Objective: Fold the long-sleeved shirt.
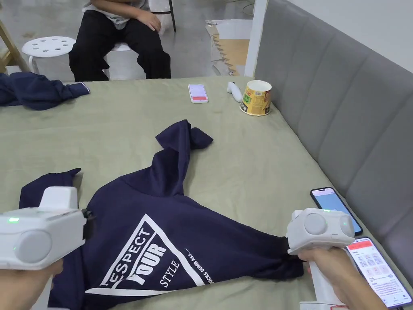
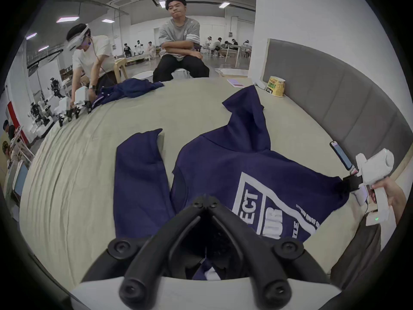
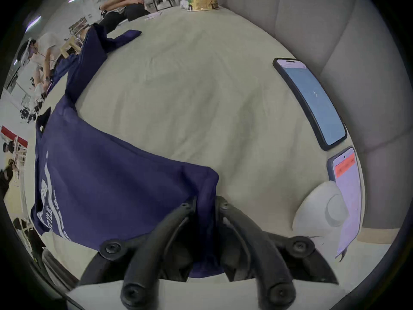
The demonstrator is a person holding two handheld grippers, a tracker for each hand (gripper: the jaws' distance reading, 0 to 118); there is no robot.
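Observation:
A navy long-sleeved shirt (image 1: 161, 218) with a white print lies spread on the pale green bed sheet (image 1: 262, 169). One sleeve (image 1: 183, 137) runs toward the far side with its cuff bent over. The other sleeve (image 1: 48, 181) lies at the left. My left gripper (image 1: 86, 226) is shut on the shirt's left edge; cloth (image 2: 223, 169) sits between its closed jaws (image 2: 206, 203). My right gripper (image 1: 284, 244) is shut on the shirt's right corner, where cloth (image 3: 111, 169) is pinched between the jaws (image 3: 205, 203). From the left gripper view, the right gripper (image 2: 350, 184) pulls that corner taut.
Two phones (image 1: 336, 210) (image 1: 377, 272) lie by the grey padded headboard (image 1: 343, 105) at the right. Far off lie a third phone (image 1: 197, 93), a white controller (image 1: 234, 91) and a paper cup (image 1: 256, 97). Another navy garment (image 1: 32, 91) lies far left. A person (image 1: 121, 36) sits beyond the bed.

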